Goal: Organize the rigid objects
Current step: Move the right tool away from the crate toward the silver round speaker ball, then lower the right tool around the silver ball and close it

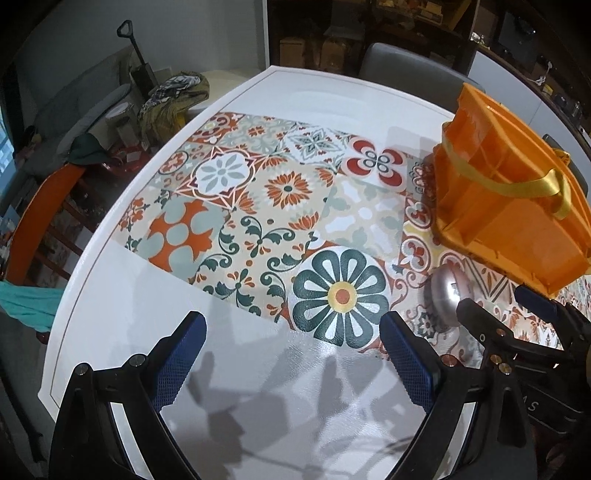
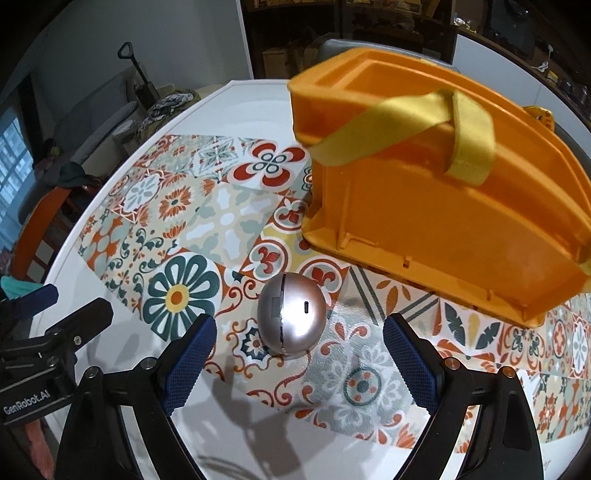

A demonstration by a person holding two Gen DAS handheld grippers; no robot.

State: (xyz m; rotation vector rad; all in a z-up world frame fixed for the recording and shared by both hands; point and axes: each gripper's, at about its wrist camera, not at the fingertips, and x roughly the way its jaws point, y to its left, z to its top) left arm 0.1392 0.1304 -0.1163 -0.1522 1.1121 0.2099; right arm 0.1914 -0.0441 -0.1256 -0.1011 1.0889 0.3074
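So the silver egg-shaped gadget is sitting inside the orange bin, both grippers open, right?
Not quite. The silver egg-shaped gadget sits on the patterned mat, in front of the orange bin, not inside it; the right wrist view shows it. Both grippers, left and right, are open.

White round table (image 1: 122, 295) under a patterned tile-print mat (image 1: 236, 206). Orange wooden chair (image 1: 33, 225) at the left edge, teal cloth (image 1: 29, 302) draped nearby. Grey sofa (image 1: 70, 110) against a pale wall (image 1: 184, 33), black shovel (image 1: 138, 55) leaning there. Window (image 2: 13, 162) at far left. Dark shelving (image 1: 369, 33) behind.
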